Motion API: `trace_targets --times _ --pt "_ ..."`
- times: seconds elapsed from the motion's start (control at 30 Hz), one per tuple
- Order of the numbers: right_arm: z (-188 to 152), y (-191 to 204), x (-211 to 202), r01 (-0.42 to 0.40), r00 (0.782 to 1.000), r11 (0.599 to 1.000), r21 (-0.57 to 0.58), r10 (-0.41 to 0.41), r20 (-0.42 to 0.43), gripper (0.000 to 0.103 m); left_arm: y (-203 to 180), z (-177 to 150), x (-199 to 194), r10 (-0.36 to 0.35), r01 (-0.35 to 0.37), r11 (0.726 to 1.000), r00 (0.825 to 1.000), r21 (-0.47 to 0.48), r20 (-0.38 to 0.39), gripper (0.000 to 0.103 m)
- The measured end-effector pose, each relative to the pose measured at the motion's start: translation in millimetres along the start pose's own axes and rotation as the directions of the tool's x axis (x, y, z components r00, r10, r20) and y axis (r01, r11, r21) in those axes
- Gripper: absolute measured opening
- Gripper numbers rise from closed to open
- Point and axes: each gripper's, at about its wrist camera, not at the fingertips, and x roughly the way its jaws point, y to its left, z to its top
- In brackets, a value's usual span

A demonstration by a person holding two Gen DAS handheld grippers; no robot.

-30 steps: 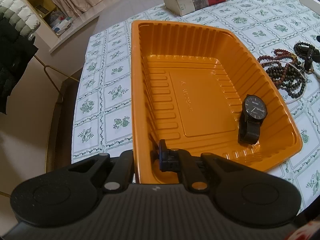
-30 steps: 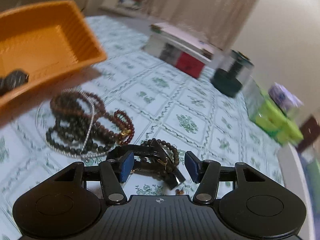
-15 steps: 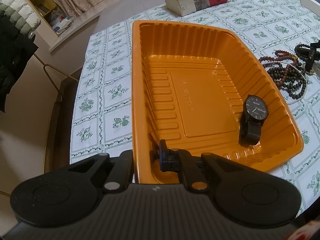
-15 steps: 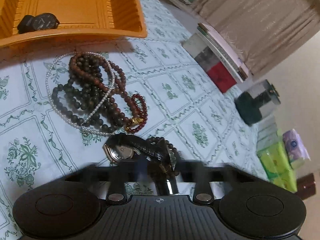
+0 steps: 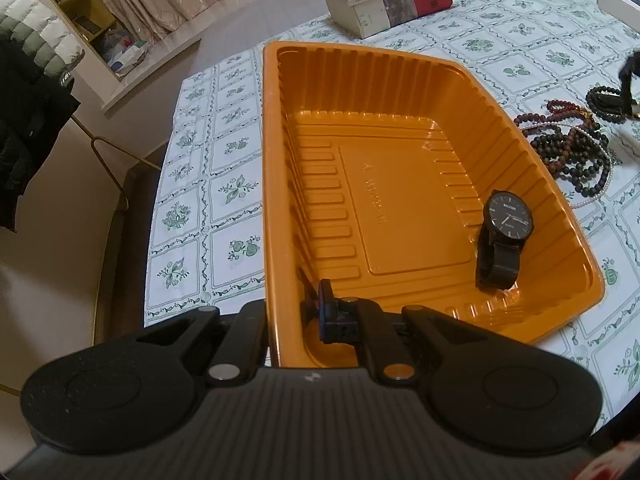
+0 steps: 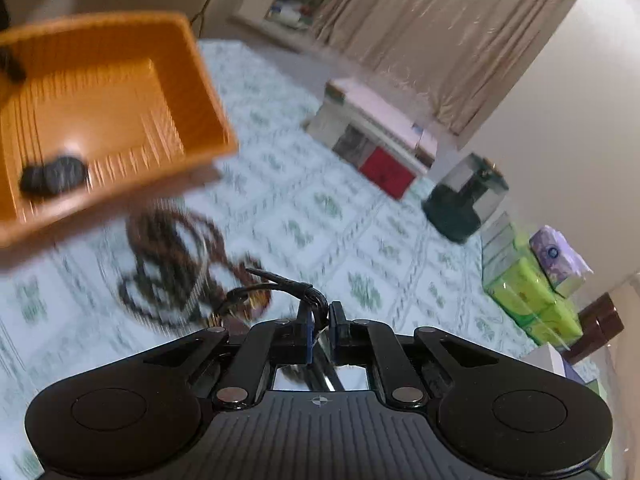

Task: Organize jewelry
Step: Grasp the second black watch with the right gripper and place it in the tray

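An orange plastic tray (image 5: 280,168) lies on the patterned tablecloth; my left gripper (image 5: 298,316) is shut on its near left rim. A black watch (image 5: 505,236) lies inside at the near right. A heap of dark bead bracelets and a pearl string (image 5: 576,152) lies right of the tray. My right gripper (image 6: 321,330) is shut on a black watch strap (image 6: 280,282) and holds it above the bead heap (image 6: 168,268). The tray (image 6: 208,120) and the watch in it (image 6: 54,174) show blurred at the left of the right wrist view.
A stack of books (image 5: 384,0) stands beyond the tray. A dark jar (image 6: 464,200) and green tissue packs (image 6: 528,292) stand at the far right. The table's left edge (image 5: 160,184) drops to the floor, with a coat rack beside it.
My right gripper has shut on the watch strap among the beads and lifted it off the table, swinging toward the tray. My left gripper keeps its hold on the tray rim.
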Motion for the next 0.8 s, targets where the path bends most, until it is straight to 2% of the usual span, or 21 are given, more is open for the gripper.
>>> trace_targets --times 0.1,0.23,0.4,0.63,0.73,0.77,0.8 --pt "24.2 6.8 -9.1 -0.062 0.997 0.997 0.055 0.059 0.056 0.008 -0.7 0.4 -1.0 0.002 -0.002 1.000 1.000 0.004 0.004 0.006" --pt "53.2 31.1 -11.7 -0.169 0.981 0.982 0.082 0.160 0.112 0.008 -0.5 0.0 -0.9 0.001 -0.001 1.000 1.000 0.001 0.006 0.006" --pt "77.7 75.6 -7.2 -0.319 0.942 0.945 0.077 0.308 0.131 0.008 0.8 -1.0 -1.4 -0.004 0.004 1.000 1.000 -0.001 0.009 0.006" --pt "82.7 118.7 3.2 -0.383 0.920 0.923 0.047 0.377 0.106 0.008 1.9 -2.0 -0.9 -0.010 0.010 1.000 1.000 -0.005 0.012 0.006" --pt "82.1 121.6 8.4 -0.447 0.893 0.890 0.087 0.439 0.103 0.018 2.3 -2.1 -0.3 -0.013 0.013 1.000 1.000 -0.006 0.012 0.006" --pt "81.1 119.9 8.8 -0.460 0.886 0.881 0.108 0.450 0.109 0.036 2.4 -2.0 -0.3 -0.013 0.014 1.000 1.000 -0.007 0.013 0.006" --pt "79.4 117.8 8.2 -0.452 0.891 0.884 0.122 0.440 0.113 0.050 2.2 -2.0 0.0 -0.014 0.014 1.000 1.000 -0.008 0.014 0.006"
